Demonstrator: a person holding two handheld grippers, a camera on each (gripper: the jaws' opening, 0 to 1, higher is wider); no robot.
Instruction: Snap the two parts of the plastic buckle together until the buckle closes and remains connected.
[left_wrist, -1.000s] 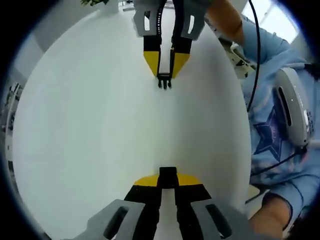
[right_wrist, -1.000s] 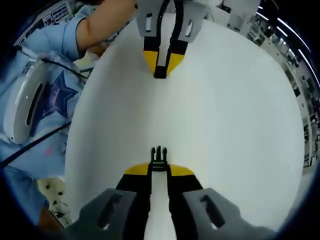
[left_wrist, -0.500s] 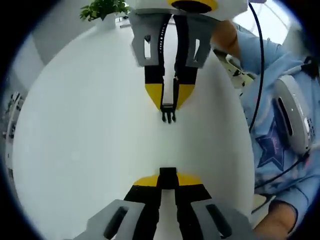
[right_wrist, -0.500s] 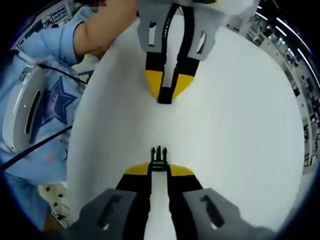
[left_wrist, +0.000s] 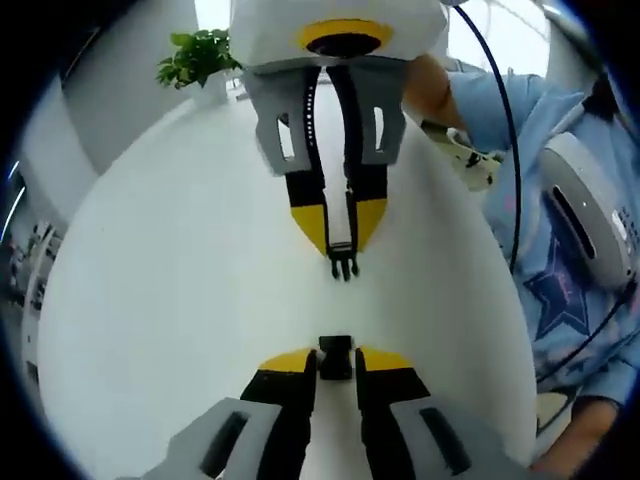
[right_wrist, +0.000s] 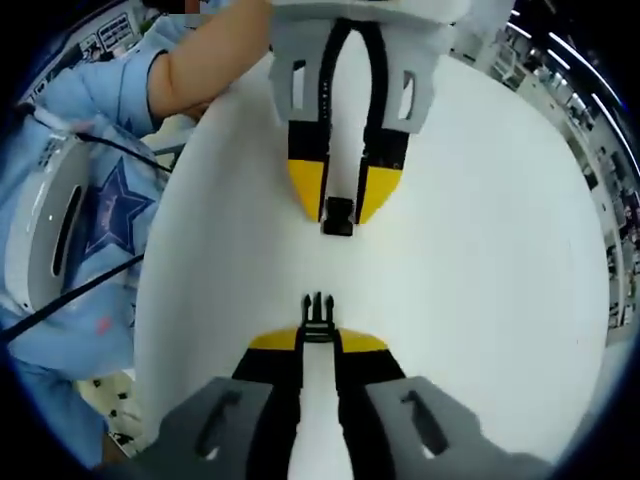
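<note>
The left gripper (left_wrist: 336, 362) had its yellow-tipped jaws clamped on the black plastic socket half of the buckle (left_wrist: 336, 357), held above the white tabletop (left_wrist: 180, 300). The right gripper (right_wrist: 318, 330) had its jaws clamped on the black pronged plastic half of the buckle (right_wrist: 317, 312). The two halves faced each other, near but apart, prongs aimed at the socket.

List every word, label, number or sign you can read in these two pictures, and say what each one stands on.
None can be read. The grippers, left and right, the two buckle halves and the white table bear no text. The person's blue sleeve shows a star print, no letters. Background shelves are too blurred to read.
</note>
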